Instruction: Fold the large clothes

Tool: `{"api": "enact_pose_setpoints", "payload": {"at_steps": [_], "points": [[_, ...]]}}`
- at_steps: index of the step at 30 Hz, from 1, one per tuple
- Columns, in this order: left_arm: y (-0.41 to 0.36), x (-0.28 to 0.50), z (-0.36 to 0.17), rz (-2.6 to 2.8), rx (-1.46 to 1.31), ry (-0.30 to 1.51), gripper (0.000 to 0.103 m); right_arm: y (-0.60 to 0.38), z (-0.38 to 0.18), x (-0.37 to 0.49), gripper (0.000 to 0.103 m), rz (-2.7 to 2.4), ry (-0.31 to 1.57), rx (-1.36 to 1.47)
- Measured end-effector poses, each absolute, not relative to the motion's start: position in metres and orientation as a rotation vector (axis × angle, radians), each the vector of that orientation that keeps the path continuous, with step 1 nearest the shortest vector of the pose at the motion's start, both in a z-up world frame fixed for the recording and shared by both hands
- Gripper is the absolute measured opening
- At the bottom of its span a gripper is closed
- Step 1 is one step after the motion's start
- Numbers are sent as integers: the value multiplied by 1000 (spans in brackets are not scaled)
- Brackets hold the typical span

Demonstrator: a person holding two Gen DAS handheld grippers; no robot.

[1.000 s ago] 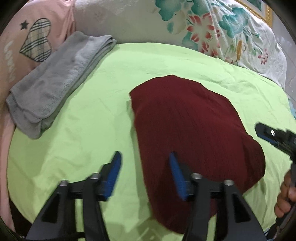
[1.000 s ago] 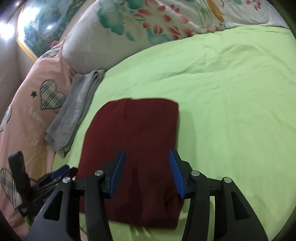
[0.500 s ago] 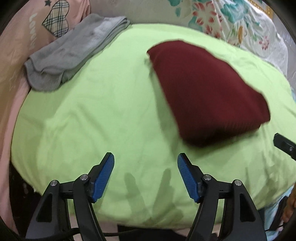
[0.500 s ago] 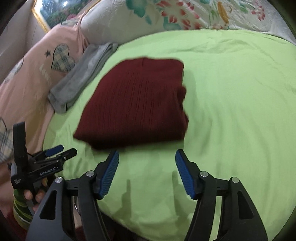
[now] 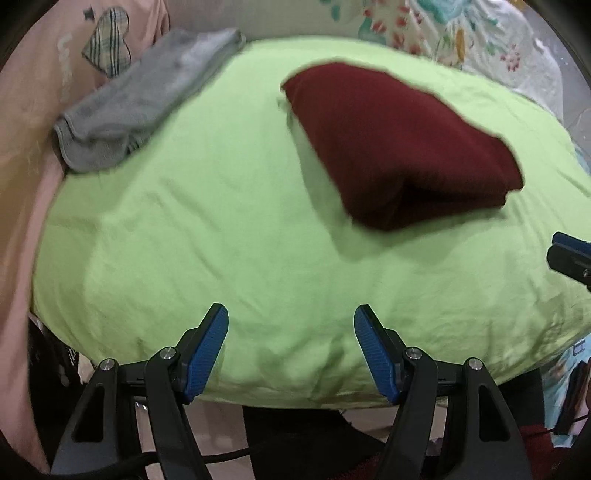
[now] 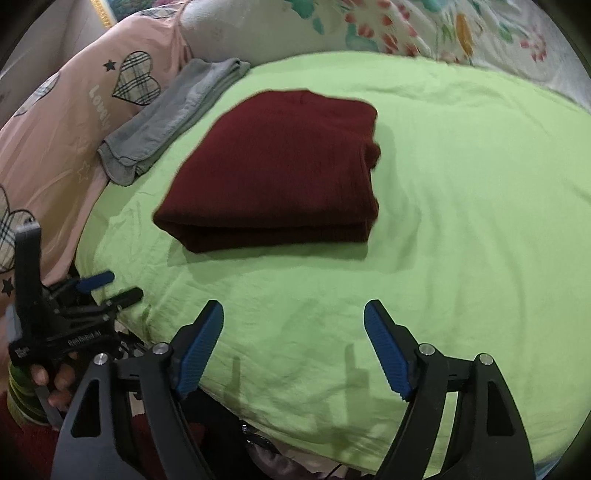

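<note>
At the far left a pink cover (image 6: 55, 122) with plaid hearts lies along the edge of the bed. Just beside it, a folded grey towel (image 6: 173, 118) rests partly on the pink cover and partly on the green sheet (image 6: 461, 184). To its right, apart from the towel, the dark red garment (image 6: 280, 166) lies folded into a thick rectangle on the green sheet, its layered edge facing the cameras. Behind the sheet stands a floral pillow (image 6: 369, 26). The left gripper (image 5: 291, 343) hangs over the near edge of the sheet, jaws wide apart and holding nothing. The right gripper (image 6: 293, 343) hangs likewise, jaws wide and empty, well short of the garment.
</note>
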State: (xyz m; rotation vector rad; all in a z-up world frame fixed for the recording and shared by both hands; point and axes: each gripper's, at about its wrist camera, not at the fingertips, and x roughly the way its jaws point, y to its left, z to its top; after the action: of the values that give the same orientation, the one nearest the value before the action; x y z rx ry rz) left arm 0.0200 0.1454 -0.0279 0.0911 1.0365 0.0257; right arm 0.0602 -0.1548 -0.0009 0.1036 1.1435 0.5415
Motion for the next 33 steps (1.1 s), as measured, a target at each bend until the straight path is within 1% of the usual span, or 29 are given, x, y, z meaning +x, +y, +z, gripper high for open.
{"api": "enact_pose_setpoints", "payload": {"at_steps": [3, 5, 6, 7, 9, 11, 17, 21, 33], "points": [[145, 18, 0, 2, 95, 982, 74, -156, 20, 61, 82, 567, 1110, 68], [146, 16, 17, -3, 95, 942, 79, -158, 32, 62, 84, 589, 1088, 56], [146, 16, 23, -3, 95, 924, 83, -158, 37, 62, 87, 597, 1079, 49], [146, 15, 28, -4, 96, 912, 84, -159, 40, 63, 89, 601, 1071, 44], [144, 18, 30, 3, 103, 901, 86, -158, 43, 64, 103, 608, 1052, 36], [141, 26, 23, 13, 112, 919, 87, -156, 40, 65, 103, 611, 1042, 35], [140, 43, 5, 56, 121, 969, 87, -152, 17, 74, 103, 596, 1100, 119], [139, 52, 3, 73, 128, 968, 87, -147, 6, 79, 103, 589, 1130, 114], [133, 73, 4, 61, 139, 986, 87, -136, 0, 97, 103, 596, 1142, 84]]}}
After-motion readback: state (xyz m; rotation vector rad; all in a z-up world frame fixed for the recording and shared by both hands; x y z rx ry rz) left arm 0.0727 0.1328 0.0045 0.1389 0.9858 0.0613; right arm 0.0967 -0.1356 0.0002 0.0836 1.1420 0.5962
